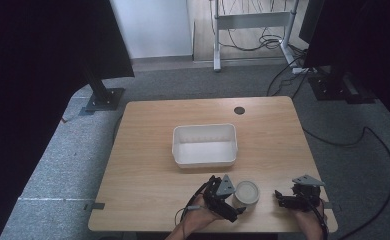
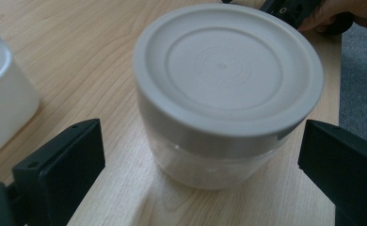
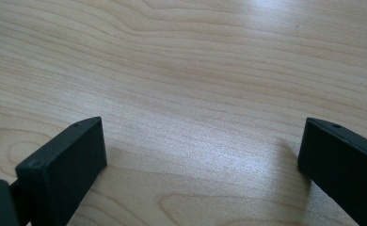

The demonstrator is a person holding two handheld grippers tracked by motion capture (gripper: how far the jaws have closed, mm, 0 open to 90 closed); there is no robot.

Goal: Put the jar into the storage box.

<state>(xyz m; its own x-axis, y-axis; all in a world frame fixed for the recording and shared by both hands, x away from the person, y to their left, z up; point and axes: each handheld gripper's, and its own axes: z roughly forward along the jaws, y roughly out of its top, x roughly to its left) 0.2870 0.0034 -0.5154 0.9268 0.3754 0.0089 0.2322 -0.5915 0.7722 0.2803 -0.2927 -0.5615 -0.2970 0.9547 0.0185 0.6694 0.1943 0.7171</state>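
1. I see the jar (image 1: 246,192) standing upright on the bench (image 1: 148,175), near its front edge, grey lid on, just in front of the white tub (image 1: 204,145).
2. My left gripper (image 1: 238,210) sits right beside the jar, on its left and front; in the left gripper view the jar (image 2: 228,94) stands straight ahead between the two jaws, which are spread wider than the lid and touch nothing.
3. My right gripper (image 1: 278,196) rests further off, to the jar's right, jaws wide apart over bare bench (image 3: 195,94), holding nothing.
4. I judge the left is the nearer one: a short push forward puts the jar's body between its jaws, below the lid rim, ready to close.
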